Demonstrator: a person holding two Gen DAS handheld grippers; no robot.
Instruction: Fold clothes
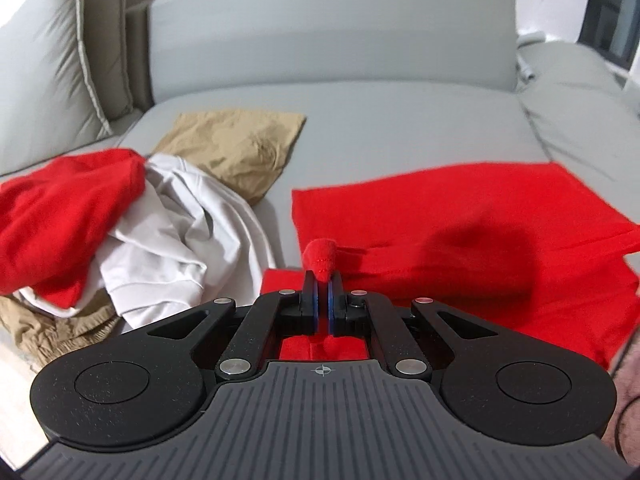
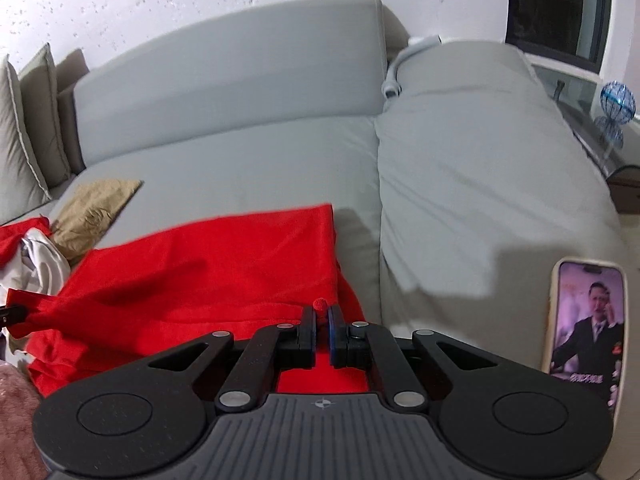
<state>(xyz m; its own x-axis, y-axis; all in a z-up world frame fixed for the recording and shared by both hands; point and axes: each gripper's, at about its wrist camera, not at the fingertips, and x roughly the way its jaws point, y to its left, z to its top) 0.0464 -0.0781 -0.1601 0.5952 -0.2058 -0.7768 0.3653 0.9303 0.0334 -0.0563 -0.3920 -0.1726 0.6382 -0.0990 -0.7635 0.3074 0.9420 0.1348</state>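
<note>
Both the left gripper [image 1: 322, 280] and right gripper [image 2: 322, 314] pinch bunched edges of the soft red garment [image 1: 460, 216] spread on the grey sofa [image 1: 360, 128].

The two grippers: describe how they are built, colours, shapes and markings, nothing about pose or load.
The left gripper and right gripper look alike: matte black linkage arms with silver round pivot pins, two black fingers faced with blue pads, and a round black disc on each side. Behind sits a dark grey ribbed body bearing a small white crosshair mark. No cables or sleeves are clearly visible.
</note>
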